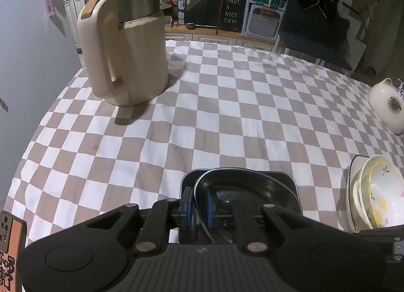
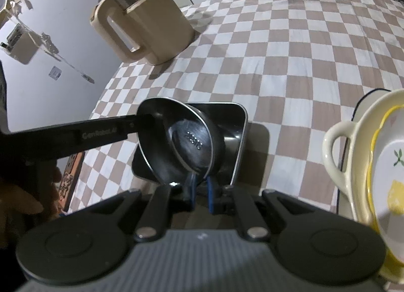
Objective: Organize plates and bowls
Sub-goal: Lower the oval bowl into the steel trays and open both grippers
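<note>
A round steel plate (image 1: pixel 242 186) is held tilted over a square steel tray (image 1: pixel 290 178) on the checkered cloth. My left gripper (image 1: pixel 199 207) is shut on the plate's near rim. In the right wrist view the same plate (image 2: pixel 176 145) shows on edge above the tray (image 2: pixel 237 125), with the left gripper's finger (image 2: pixel 101 135) reaching its left rim. My right gripper (image 2: pixel 200 193) is shut on the plate's lower rim. A stack of cream and yellow ceramic bowls (image 1: pixel 376 193) stands to the right, also in the right wrist view (image 2: pixel 373 165).
A tall beige kettle (image 1: pixel 126 47) stands at the far left of the table (image 1: pixel 227 105). A white cat-shaped jar (image 1: pixel 386 105) is at the right edge. An orange phone (image 1: pixel 12 234) lies at the near left edge.
</note>
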Tool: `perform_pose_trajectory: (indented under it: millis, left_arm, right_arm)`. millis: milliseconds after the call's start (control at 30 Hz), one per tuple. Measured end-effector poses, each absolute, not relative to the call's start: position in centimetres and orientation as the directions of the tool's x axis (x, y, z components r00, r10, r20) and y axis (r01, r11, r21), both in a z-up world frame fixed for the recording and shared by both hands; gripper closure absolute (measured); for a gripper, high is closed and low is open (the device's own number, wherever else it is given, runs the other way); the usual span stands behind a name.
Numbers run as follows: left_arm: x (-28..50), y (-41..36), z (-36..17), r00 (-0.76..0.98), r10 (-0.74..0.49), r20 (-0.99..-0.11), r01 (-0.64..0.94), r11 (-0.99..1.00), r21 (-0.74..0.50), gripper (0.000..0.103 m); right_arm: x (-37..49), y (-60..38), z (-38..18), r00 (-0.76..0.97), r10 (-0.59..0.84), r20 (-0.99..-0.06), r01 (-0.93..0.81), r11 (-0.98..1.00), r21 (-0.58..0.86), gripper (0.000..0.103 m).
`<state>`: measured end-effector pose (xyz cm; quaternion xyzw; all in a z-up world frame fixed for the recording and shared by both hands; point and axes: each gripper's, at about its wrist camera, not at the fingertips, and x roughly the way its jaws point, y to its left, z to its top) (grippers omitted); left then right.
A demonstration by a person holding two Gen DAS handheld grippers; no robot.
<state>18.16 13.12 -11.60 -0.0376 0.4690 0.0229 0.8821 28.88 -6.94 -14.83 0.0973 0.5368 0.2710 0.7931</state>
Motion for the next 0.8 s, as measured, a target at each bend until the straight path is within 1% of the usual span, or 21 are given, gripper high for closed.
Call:
perform_pose_trajectory:
  millis: [233,367,433,567,667,733,800]
  left_arm:
    - [18.8,12.6,-12.0,0.551,0.016,-0.835,-0.069,0.997,-0.027,0.092]
    - [19.0,12.1,-12.1,0.555,0.017,-0.831,-0.049,0.999,-0.013,0.091]
    - [19.1,12.1,-12.1,0.554,0.021,-0.832,-0.051,0.999,-0.009,0.088]
    - [19.1,12.7,-11.8,0.568,0.018,-0.823,-0.072,0.997,-0.028,0.088]
    - [18.9,13.5,-11.4,0.578,0.01,-0.816,-0.091,0.995,-0.052,0.077]
    - [18.7,13.9,-11.3,0.577,0.002,-0.817,-0.097,0.993,-0.066,0.067]
    - [18.5,14.3,-11.3,0.568,0.0,-0.823,-0.102,0.992,-0.071,0.059]
  right_arm:
    - [29.3,-6.9,-15.2,0.272,0.531,-0.803,-0.304,0.839,0.452,0.086]
    - [29.2,-6.9,-14.6,0.266,0.569,-0.778,-0.32,0.814,0.485,0.085]
    - [29.2,-7.0,-14.2,0.268,0.581,-0.769,-0.327,0.805,0.495,0.085]
    - [29.5,-7.9,-13.2,0.301,0.593,-0.747,-0.319,0.801,0.507,0.083]
    - [30.0,-8.9,-12.6,0.341,0.578,-0.741,-0.297,0.814,0.499,0.078]
    - [30.5,-9.5,-12.4,0.378,0.543,-0.75,-0.284,0.839,0.464,0.071]
    - [31.0,-9.9,-12.5,0.407,0.505,-0.762,-0.266,0.863,0.43,0.068]
